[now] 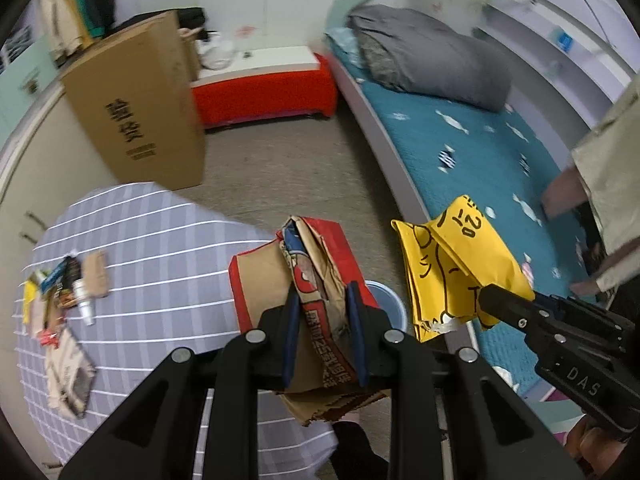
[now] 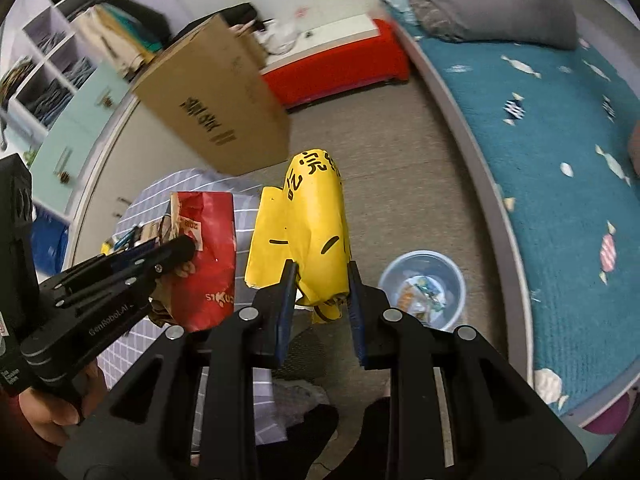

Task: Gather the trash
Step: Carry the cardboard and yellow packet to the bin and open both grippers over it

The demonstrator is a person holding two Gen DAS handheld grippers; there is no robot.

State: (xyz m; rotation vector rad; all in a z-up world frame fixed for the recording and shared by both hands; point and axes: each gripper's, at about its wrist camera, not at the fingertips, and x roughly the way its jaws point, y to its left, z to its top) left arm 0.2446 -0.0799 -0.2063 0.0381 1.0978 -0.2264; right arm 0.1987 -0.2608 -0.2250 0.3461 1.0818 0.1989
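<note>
Cardboard box point(image 2: 216, 104) stands beyond trash-strewn table point(image 1: 160, 240), beside bed point(image 1: 460, 148).

The bin point(image 2: 424, 288) stands on the floor point(image 2: 400, 152) between the bench point(image 1: 160, 240) on its left and the bed point(image 2: 560, 160) on its right; wrappers point(image 2: 420, 296) lie in it; a carton point(image 2: 216, 100) stands beyond.

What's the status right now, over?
Left gripper shut on red paper bag. Right gripper shut on yellow bag. Bin on floor beside bed, path looks clear.
</note>
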